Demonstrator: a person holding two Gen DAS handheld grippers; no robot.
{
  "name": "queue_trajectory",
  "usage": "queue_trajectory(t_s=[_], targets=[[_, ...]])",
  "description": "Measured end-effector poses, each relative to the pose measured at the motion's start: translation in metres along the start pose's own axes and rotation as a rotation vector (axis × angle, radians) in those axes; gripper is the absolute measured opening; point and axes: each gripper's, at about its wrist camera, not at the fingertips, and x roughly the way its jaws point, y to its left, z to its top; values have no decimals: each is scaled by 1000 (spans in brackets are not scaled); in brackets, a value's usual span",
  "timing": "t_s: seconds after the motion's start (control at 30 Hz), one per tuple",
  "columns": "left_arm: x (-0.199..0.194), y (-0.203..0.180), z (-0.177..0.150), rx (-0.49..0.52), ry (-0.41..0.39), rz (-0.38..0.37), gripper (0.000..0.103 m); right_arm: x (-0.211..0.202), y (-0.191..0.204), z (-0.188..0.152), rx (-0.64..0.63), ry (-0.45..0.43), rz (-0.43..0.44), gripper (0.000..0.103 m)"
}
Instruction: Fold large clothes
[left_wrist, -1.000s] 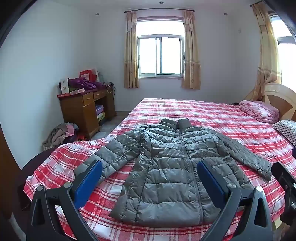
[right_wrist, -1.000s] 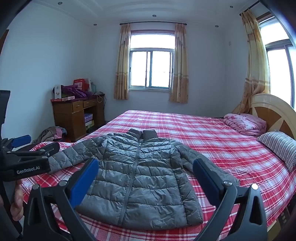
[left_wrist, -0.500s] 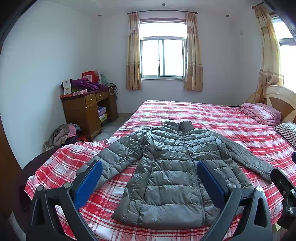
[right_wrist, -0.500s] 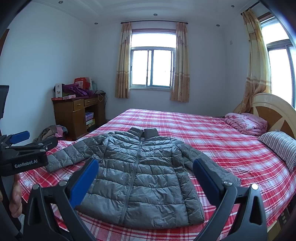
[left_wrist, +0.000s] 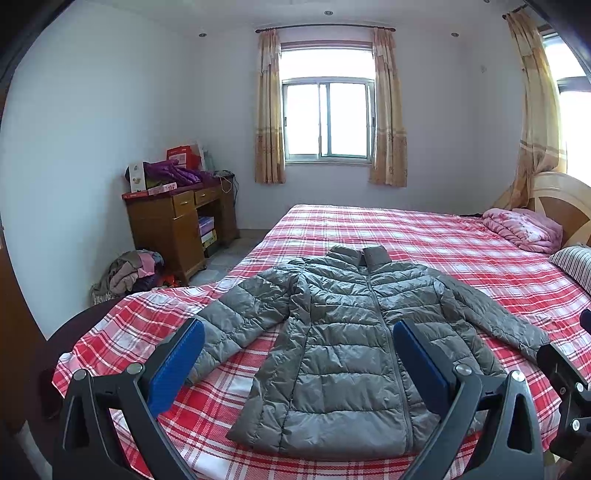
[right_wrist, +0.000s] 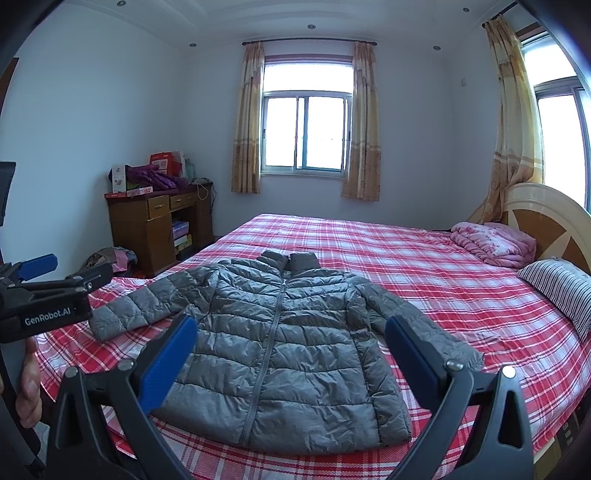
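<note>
Grey jacket (left_wrist: 343, 354) lower in view, hand-held grippers raised

The wide-spread blue-padded left gripper (left_wrist: 299, 365) covers the cuff of one sleeve of the grey quilted puffer jacket (left_wrist: 343, 350) at 8 o'clock. The frame's lower edge crops the black right gripper (right_wrist: 290, 354) arms. A hand (right_wrist: 31, 384) at 9 o'clock is cut off by the rim. Labels on boxes atop the brown wooden desk (right_wrist: 147, 221) are too small to read.
</note>
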Motion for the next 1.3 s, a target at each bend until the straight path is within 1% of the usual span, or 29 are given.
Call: queue_trajectory(t_s=[1.3], targets=[[2,3,-1,-3,3,5,102,3,2,-4,3,12,10,103]])
